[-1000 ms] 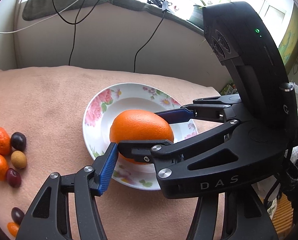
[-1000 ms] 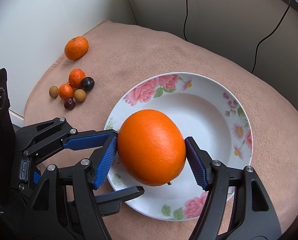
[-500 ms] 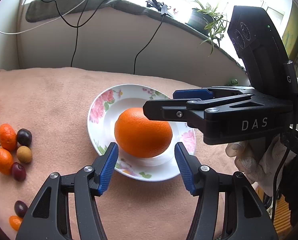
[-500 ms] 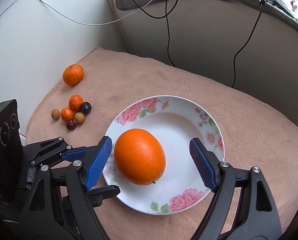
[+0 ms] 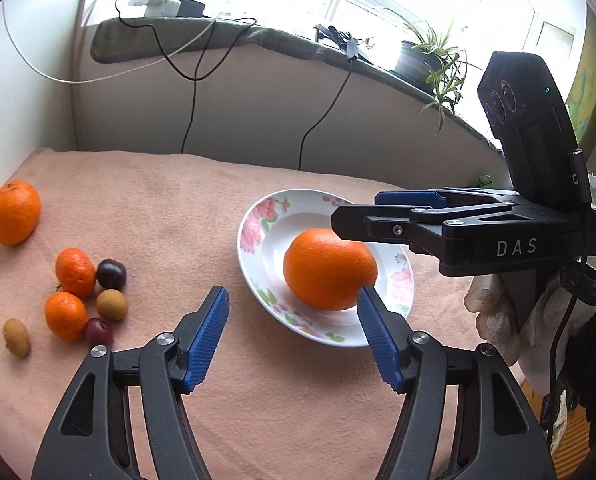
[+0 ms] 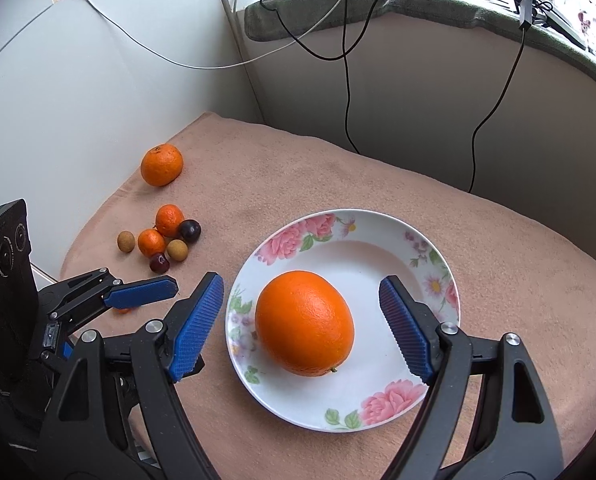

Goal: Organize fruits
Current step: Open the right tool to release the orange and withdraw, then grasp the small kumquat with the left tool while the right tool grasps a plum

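A large orange (image 6: 303, 322) lies in the flowered white plate (image 6: 425, 248) on the peach blanket. It also shows in the left wrist view (image 5: 329, 274) on the plate (image 5: 258, 232). My right gripper (image 6: 301, 320) is open, raised above the plate, its fingers apart on both sides of the orange without touching it. My left gripper (image 5: 294, 338) is open and empty, left of the plate near its front edge. A cluster of small fruits (image 5: 84, 294) and a mandarin (image 5: 14, 212) lie at the left.
The blanket's left edge meets a white wall (image 6: 78, 100). Black and white cables (image 6: 345, 80) hang down the back wall below the window sill. A potted plant (image 5: 429, 60) stands on the sill. A gloved hand (image 5: 497, 316) holds the right gripper.
My right gripper has let go of the large orange, opened and lifted back from the plate. My left gripper has drawn back to the left. The orange stays in the plate.
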`<state>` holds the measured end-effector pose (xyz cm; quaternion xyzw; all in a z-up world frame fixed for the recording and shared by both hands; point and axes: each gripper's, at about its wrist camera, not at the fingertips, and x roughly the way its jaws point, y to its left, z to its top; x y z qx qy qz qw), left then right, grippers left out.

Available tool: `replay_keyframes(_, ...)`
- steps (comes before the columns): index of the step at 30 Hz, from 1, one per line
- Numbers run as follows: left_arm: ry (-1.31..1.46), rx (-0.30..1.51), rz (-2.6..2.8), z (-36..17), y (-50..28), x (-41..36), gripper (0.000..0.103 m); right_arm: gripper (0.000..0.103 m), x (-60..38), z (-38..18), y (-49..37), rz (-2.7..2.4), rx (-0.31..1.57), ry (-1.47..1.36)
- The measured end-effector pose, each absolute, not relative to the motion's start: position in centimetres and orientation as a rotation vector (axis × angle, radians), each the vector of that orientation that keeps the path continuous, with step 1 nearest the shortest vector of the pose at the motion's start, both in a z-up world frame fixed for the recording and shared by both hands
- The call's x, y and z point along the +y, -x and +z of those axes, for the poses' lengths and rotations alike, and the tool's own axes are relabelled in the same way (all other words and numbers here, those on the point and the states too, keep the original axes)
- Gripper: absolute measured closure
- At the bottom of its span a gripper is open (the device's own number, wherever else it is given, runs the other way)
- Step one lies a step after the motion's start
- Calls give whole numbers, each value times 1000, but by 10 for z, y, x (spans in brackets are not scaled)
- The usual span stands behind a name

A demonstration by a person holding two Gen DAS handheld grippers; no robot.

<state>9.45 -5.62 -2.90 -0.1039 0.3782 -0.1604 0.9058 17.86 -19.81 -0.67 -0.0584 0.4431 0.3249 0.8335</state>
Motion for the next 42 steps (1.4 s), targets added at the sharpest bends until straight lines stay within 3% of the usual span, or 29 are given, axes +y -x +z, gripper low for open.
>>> replay_keyframes(21, 260, 761, -55, -45, -22, 58, 37, 20, -139, -7, -154, 813, 931, 134)
replay_keyframes(36, 283, 831, -72, -78, 8, 64, 39, 20, -83, -51, -116, 942, 1006, 113)
replay_keyframes(42, 286, 844, -94, -86, 5, 61, 48, 36, -65, -70, -107, 983, 1062, 110)
